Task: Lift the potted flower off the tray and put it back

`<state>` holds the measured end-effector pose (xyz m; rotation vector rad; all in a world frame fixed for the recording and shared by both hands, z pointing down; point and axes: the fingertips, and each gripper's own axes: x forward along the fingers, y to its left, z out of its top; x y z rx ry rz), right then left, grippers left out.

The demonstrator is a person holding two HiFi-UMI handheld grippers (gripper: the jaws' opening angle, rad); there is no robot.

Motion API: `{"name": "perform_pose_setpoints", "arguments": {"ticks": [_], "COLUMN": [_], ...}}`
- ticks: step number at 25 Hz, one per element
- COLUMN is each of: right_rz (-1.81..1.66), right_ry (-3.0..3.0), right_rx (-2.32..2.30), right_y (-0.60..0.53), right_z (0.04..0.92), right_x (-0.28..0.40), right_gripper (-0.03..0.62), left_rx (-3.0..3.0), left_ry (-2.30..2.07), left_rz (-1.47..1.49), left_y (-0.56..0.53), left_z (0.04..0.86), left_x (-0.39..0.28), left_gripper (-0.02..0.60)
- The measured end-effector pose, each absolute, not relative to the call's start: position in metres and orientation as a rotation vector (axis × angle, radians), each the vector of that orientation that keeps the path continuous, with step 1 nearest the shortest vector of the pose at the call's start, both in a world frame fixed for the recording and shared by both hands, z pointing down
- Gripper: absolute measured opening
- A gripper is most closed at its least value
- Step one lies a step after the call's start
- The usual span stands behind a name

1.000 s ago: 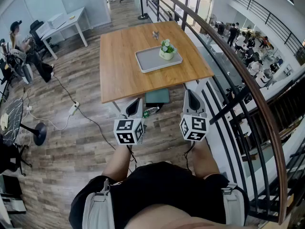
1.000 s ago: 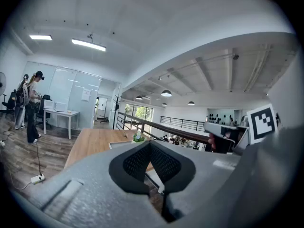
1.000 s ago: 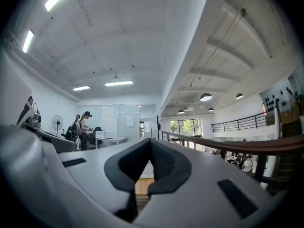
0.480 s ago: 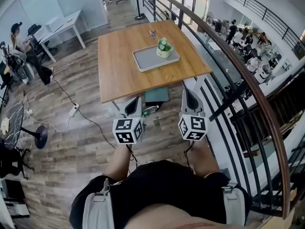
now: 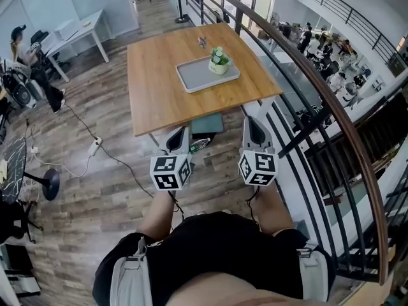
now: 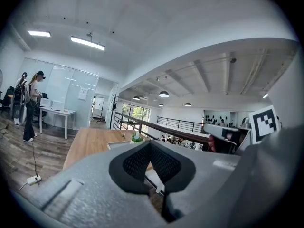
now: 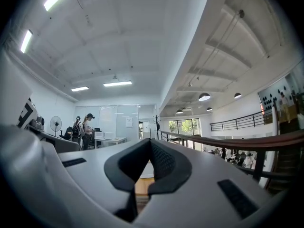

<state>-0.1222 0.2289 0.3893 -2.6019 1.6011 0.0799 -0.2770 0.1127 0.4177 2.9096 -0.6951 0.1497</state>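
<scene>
The tray (image 5: pixel 196 80) lay on the bench (image 5: pixel 159 97) toward its right edge, the potted flower (image 5: pixel 219 60) in the tray's far right corner, a small object (image 5: pixel 203 41) beyond, near the far edge.

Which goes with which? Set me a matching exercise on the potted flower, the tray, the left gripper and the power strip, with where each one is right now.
Things:
1. potted flower
2. tray
3. left gripper
4. power strip

Places:
a. lying on the floor
b. resting on the wooden table
c. standing on the tray
d. held short of the table, jaws shut and empty

Pairs: 1-c, 2-b, 3-d, 4-a
</scene>
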Motion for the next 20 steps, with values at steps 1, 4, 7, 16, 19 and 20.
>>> {"name": "perform_pose_setpoints", "arguments": {"ticks": [1, 4, 7, 16, 19, 20], "right_rz": [0.082, 0.084, 0.085, 0.097, 0.105, 0.110], "right_ry": [1.596, 1.580, 1.578, 1.527, 1.522, 1.524], "right_rx": [-2.606, -2.615, -2.622, -2.620, -2.611, -2.609], "right_y": [0.226, 0.220, 0.210, 0.173, 0.150, 0.141], "right_z": [0.391, 0.399, 0.402, 0.404, 0.409, 0.410], "right_x": [-0.124, -0.132, -0.137, -0.093, -0.064, -0.053], "right_gripper": [-0.003, -0.003, -0.003, -0.003, -0.003, -0.003], "left_rx": [2.912, 2.920, 2.915, 2.924, 2.926, 2.926], "left_ry": [-0.691, -0.689, -0.697, -0.711, -0.728, -0.733], "left_rz": [0.150, 0.145, 0.132, 0.147, 0.153, 0.154], "left_y": [0.109, 0.097, 0.081, 0.037, 0.012, 0.003], "left_z": [0.420, 0.428, 0.429, 0.434, 0.440, 0.441], "left_x": [-0.279, -0.288, -0.292, -0.262, -0.237, -0.226], "left_gripper": [0.012, 0.012, 0.012, 0.012, 0.012, 0.012]}}
